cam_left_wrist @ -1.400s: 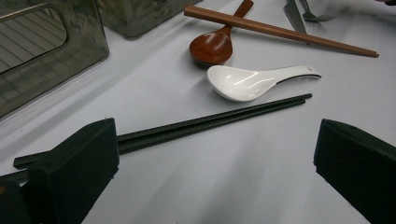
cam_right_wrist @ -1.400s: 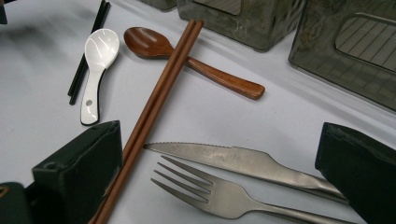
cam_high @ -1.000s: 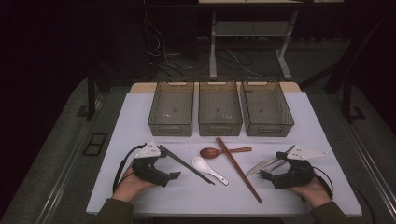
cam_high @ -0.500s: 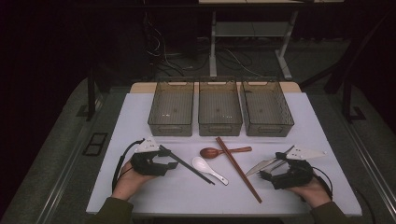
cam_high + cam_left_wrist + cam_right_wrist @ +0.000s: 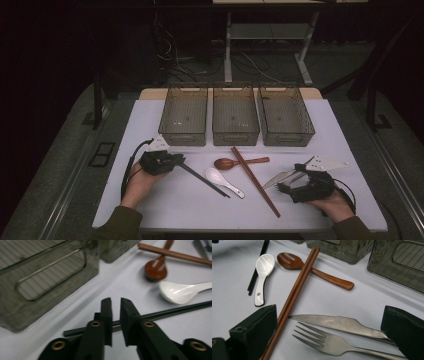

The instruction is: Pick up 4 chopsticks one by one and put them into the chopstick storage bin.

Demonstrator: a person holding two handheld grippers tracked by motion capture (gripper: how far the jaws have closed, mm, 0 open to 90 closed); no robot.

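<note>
1. Black chopsticks lie on table, long axis diagonal; no readable writing.
2. L gripper jaws nearly closed above chopsticks' end, gripping nothing.
3. R gripper jaws wide apart over knife & fork.

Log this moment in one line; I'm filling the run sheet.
left gripper: nearly shut over black chopsticks, grip unclear | right gripper: open over knife, fork | bins: empty
</note>
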